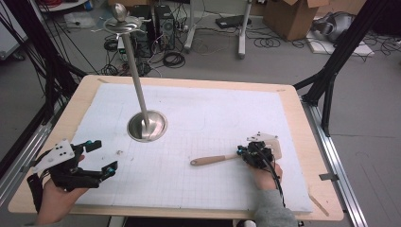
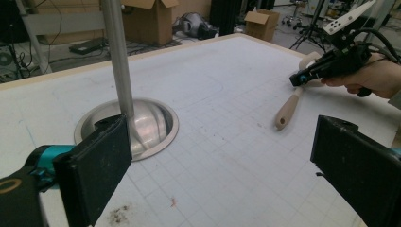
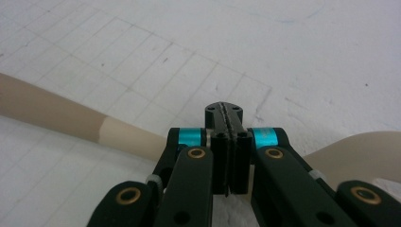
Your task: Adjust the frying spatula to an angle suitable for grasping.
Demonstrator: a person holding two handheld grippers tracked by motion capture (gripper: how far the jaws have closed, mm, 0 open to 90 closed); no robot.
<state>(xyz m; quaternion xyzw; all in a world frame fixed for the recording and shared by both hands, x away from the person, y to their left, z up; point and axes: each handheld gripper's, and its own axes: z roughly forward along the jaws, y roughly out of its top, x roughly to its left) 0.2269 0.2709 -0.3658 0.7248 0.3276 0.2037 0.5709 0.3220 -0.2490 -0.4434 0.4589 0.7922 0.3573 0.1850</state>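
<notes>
A spatula (image 1: 213,160) with a wooden handle and a cream head lies flat on the white gridded mat (image 1: 203,109), right of centre. My right gripper (image 1: 239,152) is shut, its jaws pressed flat together with nothing between them. Its tip (image 3: 224,111) sits just over the spatula's cream neck (image 3: 127,137); I cannot tell whether it touches. The handle (image 3: 47,109) runs off to the left and the head (image 3: 364,151) to the right. My left gripper (image 1: 105,157) is open and empty near the mat's left front, and its jaws (image 2: 227,170) point toward the spatula (image 2: 288,109).
A tall metal pole (image 1: 137,75) with a disc and knob on top stands in a round steel dish (image 1: 158,125) set into the mat, left of centre. The wooden table edge (image 1: 321,189) frames the mat. Cables, boxes and stands lie on the floor beyond.
</notes>
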